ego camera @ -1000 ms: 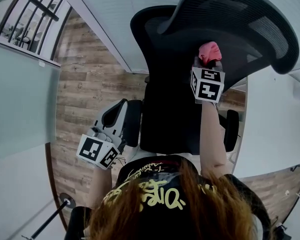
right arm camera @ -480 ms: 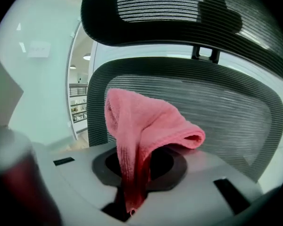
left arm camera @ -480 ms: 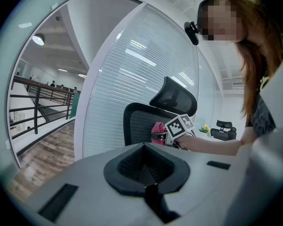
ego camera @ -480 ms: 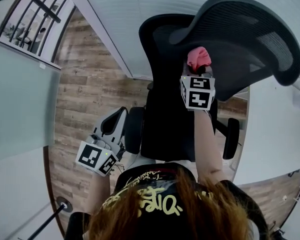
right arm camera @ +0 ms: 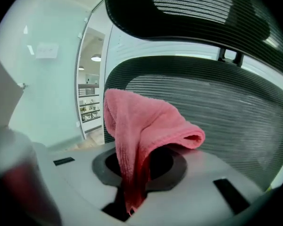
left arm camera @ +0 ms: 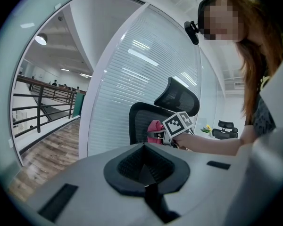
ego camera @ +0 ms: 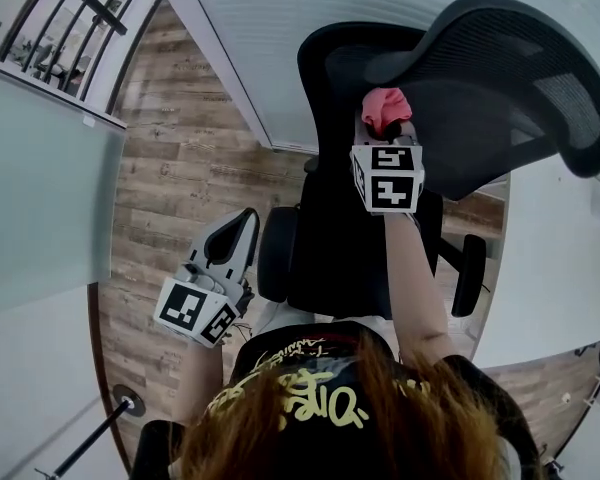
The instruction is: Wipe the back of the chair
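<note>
A black mesh office chair [ego camera: 345, 218] stands before me, its headrest [ego camera: 500, 78] tilted up at the right. My right gripper [ego camera: 384, 126] is shut on a pink cloth [ego camera: 385, 108], held against the upper part of the chair's mesh back [right arm camera: 217, 112]. In the right gripper view the pink cloth [right arm camera: 141, 131] bulges out of the closed jaws toward the mesh. My left gripper [ego camera: 230, 243] hangs low at the left of the chair, shut with nothing in it. The left gripper view shows the chair [left arm camera: 146, 121] and the cloth [left arm camera: 154, 127] from the side.
A white blind-covered glass wall [ego camera: 280, 28] runs behind the chair. Wood floor [ego camera: 180, 178] lies to the left, with a railing [ego camera: 60, 28] beyond a glass panel. A white desk surface [ego camera: 550, 268] borders the chair on the right. An armrest [ego camera: 468, 273] sticks out at the right.
The right gripper with the pink cloth has slid leftward across the chair's back. The left gripper has stayed low at the left.
</note>
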